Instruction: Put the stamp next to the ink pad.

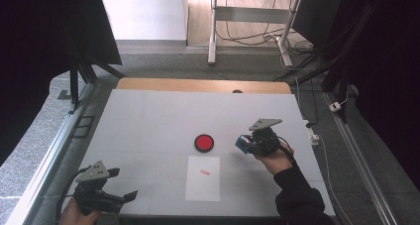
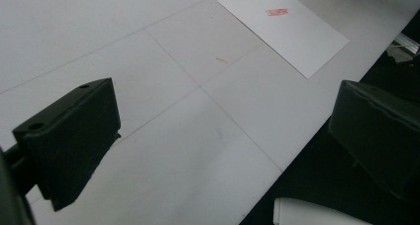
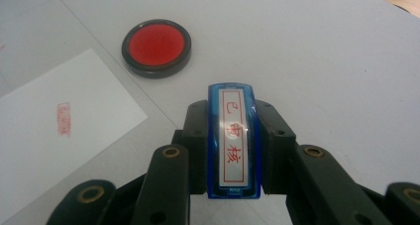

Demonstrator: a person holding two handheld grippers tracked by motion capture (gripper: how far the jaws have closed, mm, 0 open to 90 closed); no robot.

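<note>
Stamp (image 3: 233, 141), blue-cased, pinched upright between the right gripper's (image 1: 246, 143) pressed jaws just right of the red ink pad (image 3: 156, 47), best kept square and lowered flat onto it, then onto the paper (image 1: 203, 178); left gripper (image 1: 130, 196) spread, idle at the table's (image 1: 148, 116) near edge.

From my left tool (image 2: 218, 150) I look along two black jaws standing wide apart with nothing between them. Beyond them lies the white worktop (image 2: 148, 61), crossed by thin seam lines. A white sheet of paper (image 2: 285, 29) lies near its edge, bearing a small red stamped mark (image 2: 277, 12).
</note>
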